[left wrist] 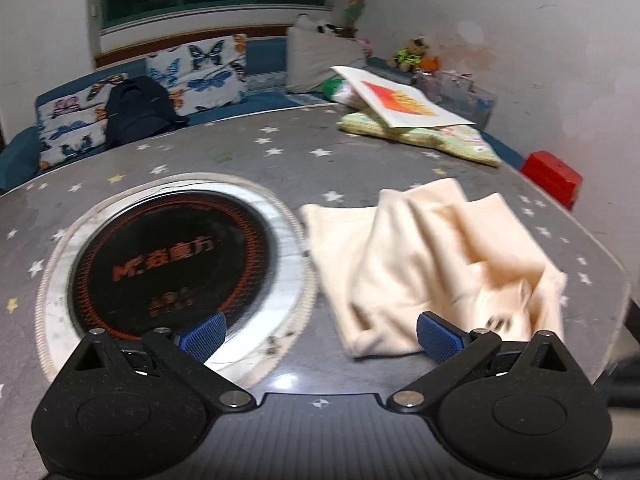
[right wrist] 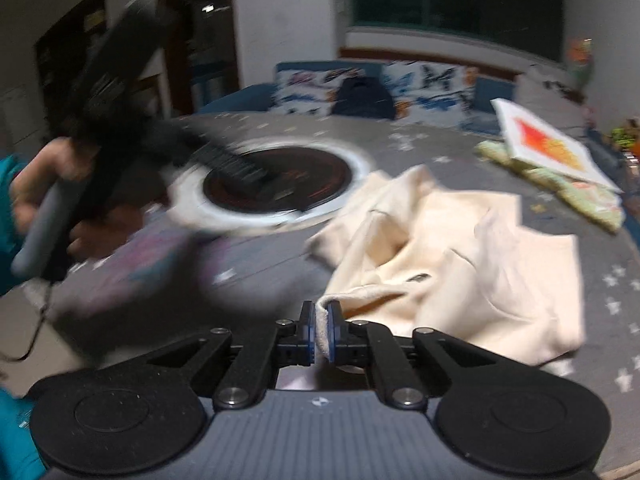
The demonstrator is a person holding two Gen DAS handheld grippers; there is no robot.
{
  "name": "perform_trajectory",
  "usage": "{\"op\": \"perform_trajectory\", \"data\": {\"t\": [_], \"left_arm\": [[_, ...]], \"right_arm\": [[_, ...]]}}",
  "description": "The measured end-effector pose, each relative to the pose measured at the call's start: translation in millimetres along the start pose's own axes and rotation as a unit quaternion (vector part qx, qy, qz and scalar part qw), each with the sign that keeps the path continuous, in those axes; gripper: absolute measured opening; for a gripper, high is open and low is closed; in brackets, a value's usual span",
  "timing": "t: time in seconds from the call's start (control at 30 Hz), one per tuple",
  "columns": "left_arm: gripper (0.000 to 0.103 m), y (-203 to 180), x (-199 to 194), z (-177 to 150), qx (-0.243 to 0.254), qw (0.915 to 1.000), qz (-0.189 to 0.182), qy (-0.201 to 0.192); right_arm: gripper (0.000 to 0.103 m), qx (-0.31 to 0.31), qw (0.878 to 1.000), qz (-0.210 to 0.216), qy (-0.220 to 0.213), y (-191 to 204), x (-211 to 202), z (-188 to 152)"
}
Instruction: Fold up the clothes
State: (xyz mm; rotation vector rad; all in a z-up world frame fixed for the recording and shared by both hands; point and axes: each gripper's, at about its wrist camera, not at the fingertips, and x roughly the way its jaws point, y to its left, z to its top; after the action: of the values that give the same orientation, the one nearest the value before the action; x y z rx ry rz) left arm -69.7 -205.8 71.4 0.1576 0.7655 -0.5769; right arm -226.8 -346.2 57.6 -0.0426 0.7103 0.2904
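Observation:
A cream garment (left wrist: 432,264) lies crumpled on the grey star-patterned table (left wrist: 280,160), right of a round induction cooktop (left wrist: 172,260). My left gripper (left wrist: 320,336) is open and empty, held above the table's near edge, with the garment's near corner by its right finger. In the right wrist view the same garment (right wrist: 460,256) spreads to the right. My right gripper (right wrist: 320,328) is shut on an edge of it near the table's front. The left gripper (right wrist: 132,128) shows there as a blurred black shape at the left, held in a hand.
A folded green patterned cloth (left wrist: 424,136) with a white card (left wrist: 404,100) on it lies at the table's far right. A red box (left wrist: 552,178) sits off the right edge. A blue sofa with butterfly cushions (left wrist: 200,76) and a dark backpack (left wrist: 136,108) stands behind.

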Motion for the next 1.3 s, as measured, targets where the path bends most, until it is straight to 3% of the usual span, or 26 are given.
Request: {"op": "perform_trajectory", "data": {"t": [0.13, 0.3, 0.4, 0.47, 0.5, 0.57, 0.67, 0.77, 0.83, 1.03, 1.13, 1.2, 1.3], "left_arm": [[0.103, -16.0, 0.9, 5.9, 0.011, 0.9996, -0.025, -0.001], [0.099, -40.5, 14.1, 13.3, 0.053, 0.9977, -0.043, -0.001], [0.084, -50.5, 27.0, 16.4, 0.071, 0.9960, -0.054, 0.007], [0.061, -52.0, 39.3, 17.9, 0.069, 0.9954, -0.063, 0.022], [0.053, -50.3, 44.5, 18.1, 0.065, 0.9952, -0.068, 0.029], [0.027, -45.9, 52.6, 17.8, 0.054, 0.9943, -0.082, 0.041], [0.016, -39.3, 53.6, 14.1, 0.047, 0.9939, -0.090, 0.041], [0.014, -32.9, 45.9, 10.5, 0.040, 0.9942, -0.094, 0.034], [0.014, -29.8, 38.0, 8.6, 0.036, 0.9944, -0.096, 0.027], [0.013, -19.5, 11.6, -2.0, 0.035, 0.9946, -0.097, 0.015], [0.013, -11.6, -2.1, -8.1, 0.031, 0.9947, -0.097, 0.011], [0.012, -5.4, -10.6, -12.3, 0.031, 0.9948, -0.096, 0.010], [0.010, 6.0, -23.3, -22.1, 0.028, 0.9951, -0.094, 0.015]], "right_arm": [[0.005, -0.011, 0.999, 0.030, 0.015, 17.5, 4.6, -9.7], [0.009, -0.011, 0.999, 0.035, 0.009, 18.9, 4.8, -9.3], [0.010, -0.004, 0.999, 0.038, 0.003, 14.3, 0.0, -6.4], [0.011, 0.000, 0.999, 0.036, -0.004, 11.8, -5.1, -4.4], [0.015, 0.004, 0.999, 0.035, -0.009, 9.7, -8.7, -2.6], [0.022, 0.012, 0.999, 0.032, -0.021, 4.4, -16.9, 1.7], [0.026, 0.024, 0.998, 0.013, -0.050, -7.2, -30.9, 11.3], [0.038, 0.034, 0.996, -0.042, -0.067, -26.5, -31.8, 25.2], [0.038, 0.041, 0.995, -0.069, -0.061, -36.7, -23.0, 31.3], [0.039, 0.069, 0.994, -0.085, -0.011, -54.9, 24.1, 37.4], [0.035, 0.061, 0.994, -0.087, 0.016, -52.5, 37.4, 30.4], [0.014, 0.050, 0.995, -0.084, 0.025, -48.8, 37.2, 24.0], [0.005, 0.036, 0.996, -0.077, 0.033, -41.7, 29.1, 16.1]]}}
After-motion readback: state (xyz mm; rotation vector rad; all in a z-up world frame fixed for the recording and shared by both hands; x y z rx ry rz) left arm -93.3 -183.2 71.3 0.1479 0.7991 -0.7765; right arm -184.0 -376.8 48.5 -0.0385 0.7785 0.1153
